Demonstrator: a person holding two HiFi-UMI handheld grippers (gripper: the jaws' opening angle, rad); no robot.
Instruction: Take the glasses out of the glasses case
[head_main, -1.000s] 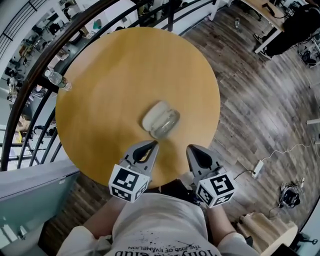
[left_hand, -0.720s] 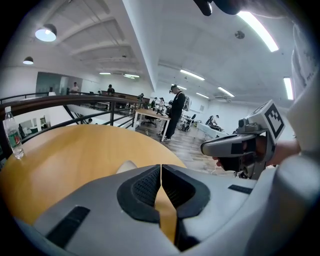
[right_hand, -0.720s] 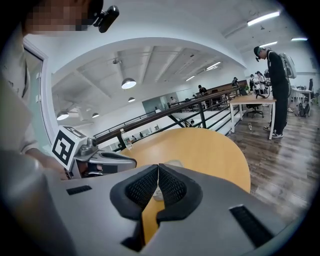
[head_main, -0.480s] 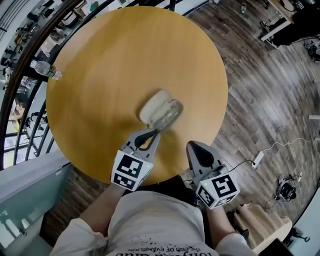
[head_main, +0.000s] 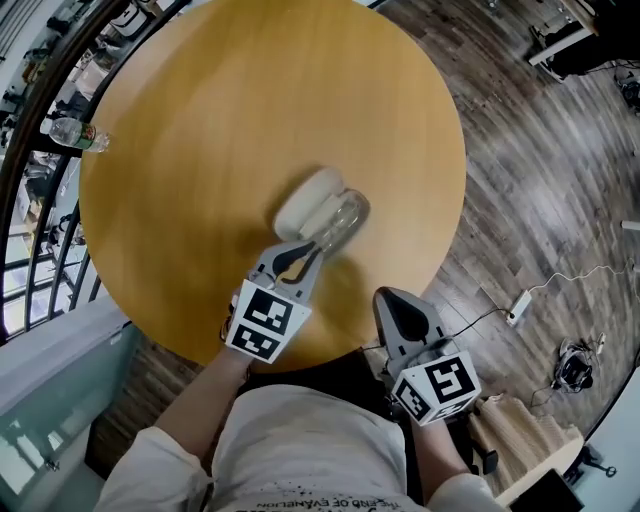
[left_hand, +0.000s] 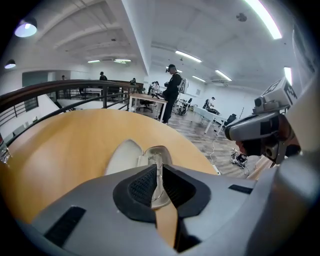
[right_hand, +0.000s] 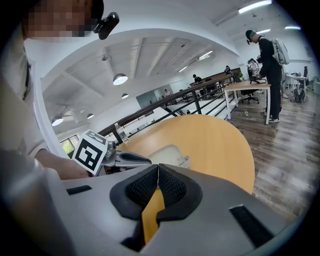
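— Round yellow-brown wooden worktop (head_main: 200, 120) over dark plank floor (head_main: 540, 200), correct?
— Yes. Clear plastic water bottle (head_main: 72, 133) lying at far left rim, black railing behind.
— Task thing?
— Pale cream oval glasses case (head_main: 310, 205), near middle of worktop, lying open. Lid half on left, tray half on right with a glassy shine. Contents too small to tell.
— Left claw (head_main: 300, 257)?
— Tip right at near end of case, touching or just short. Pads drawn almost together, hairline slit only. Thin pale line visible in slit; unclear whether pinched or just behind.
— Right claw (head_main: 395, 300)?
— Clenched, pads meeting at tip, nothing between. Low over near rim of worktop, right of left claw, well apart from case.
— Anything else?
— Standing person and desks far back in both gripper views.
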